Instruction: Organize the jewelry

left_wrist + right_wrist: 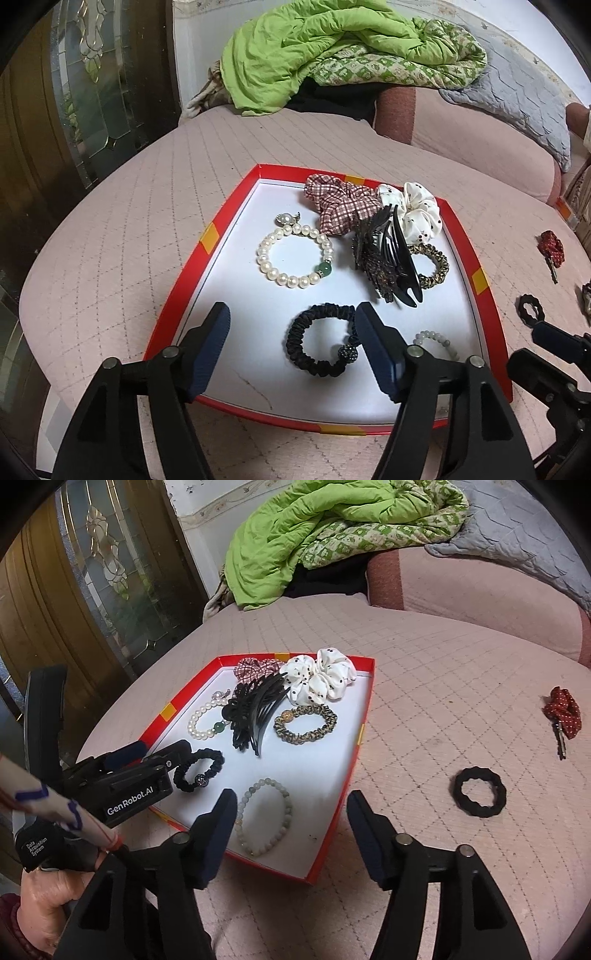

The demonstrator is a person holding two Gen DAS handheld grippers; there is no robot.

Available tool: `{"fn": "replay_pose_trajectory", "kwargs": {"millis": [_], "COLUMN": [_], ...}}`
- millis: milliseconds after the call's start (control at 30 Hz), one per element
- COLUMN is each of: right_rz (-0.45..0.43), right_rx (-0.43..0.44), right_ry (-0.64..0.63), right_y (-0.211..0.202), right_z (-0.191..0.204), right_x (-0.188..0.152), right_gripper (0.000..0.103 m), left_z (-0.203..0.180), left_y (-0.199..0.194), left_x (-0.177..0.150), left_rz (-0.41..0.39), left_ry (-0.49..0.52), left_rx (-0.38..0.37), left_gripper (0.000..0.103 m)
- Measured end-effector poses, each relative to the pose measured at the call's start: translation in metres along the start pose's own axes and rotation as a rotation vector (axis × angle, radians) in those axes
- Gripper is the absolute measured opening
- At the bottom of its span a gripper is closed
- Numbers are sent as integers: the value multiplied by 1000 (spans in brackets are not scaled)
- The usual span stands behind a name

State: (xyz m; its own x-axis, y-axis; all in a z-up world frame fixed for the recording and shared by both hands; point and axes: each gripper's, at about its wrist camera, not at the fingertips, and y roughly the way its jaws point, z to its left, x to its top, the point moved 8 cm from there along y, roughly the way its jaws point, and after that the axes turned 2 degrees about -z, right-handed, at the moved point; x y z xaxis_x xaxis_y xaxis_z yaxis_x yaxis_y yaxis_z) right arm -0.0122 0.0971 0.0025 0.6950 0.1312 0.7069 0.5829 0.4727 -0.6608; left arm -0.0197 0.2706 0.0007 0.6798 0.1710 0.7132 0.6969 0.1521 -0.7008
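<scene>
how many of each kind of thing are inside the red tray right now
Inside the red tray:
Bead bracelets: 2 (white pearl, pale stone)
Fabric scrunchies and hair ties: 4 (red check, white dotted, leopard, dark blue)
Black claw clips: 1
Total: 7

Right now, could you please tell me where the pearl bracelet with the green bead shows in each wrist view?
Left wrist view: the pearl bracelet lies left of centre in the red tray, far from any hand-held gripper.
Right wrist view: the same bracelet sits upper left of centre, partly hidden.
Shared landmark: the black hair claw lies directly to its right in both.
</scene>
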Motion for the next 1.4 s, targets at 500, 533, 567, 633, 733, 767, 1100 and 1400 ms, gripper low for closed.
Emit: {"fn": "replay_pose_trajectory", "kwargs": {"millis": [500,533,567,633,733,767,1100,1400], "right_rz": [-42,-54,-61,-78,-94,-103,-175,-200], "right_rx": [-140,-150,-158,-179,-199,-205,-216,-211], "right_ry": [-49,-59,-68,-92,-119,-129,-184,-190], "right_y": [-26,-31,-34,-41,-51,-55,-86,-107], "right_z": [-7,-7,-7,-5,-2,-1,14,17], "right_x": [-1,-1,0,1,1,1,-10,-20], "right_gripper": [84,85,86,86,86,86,90,92], "left_z": [28,30,31,33,29,27,14,13], "left_y": [-67,-74,-77,-82,-89,-92,-134,-155], "left_x": [24,23,22,19,12,10,-5,-19], "left_rz": [-247,-264,-269,-252,-209,-208,-268,-259], "left_ry": [-82,-85,-87,-87,-37,-31,-22,-12], "left_rx": [150,161,164,186,239,241,255,256], "left_gripper": [101,101,101,101,101,101,101,101]}}
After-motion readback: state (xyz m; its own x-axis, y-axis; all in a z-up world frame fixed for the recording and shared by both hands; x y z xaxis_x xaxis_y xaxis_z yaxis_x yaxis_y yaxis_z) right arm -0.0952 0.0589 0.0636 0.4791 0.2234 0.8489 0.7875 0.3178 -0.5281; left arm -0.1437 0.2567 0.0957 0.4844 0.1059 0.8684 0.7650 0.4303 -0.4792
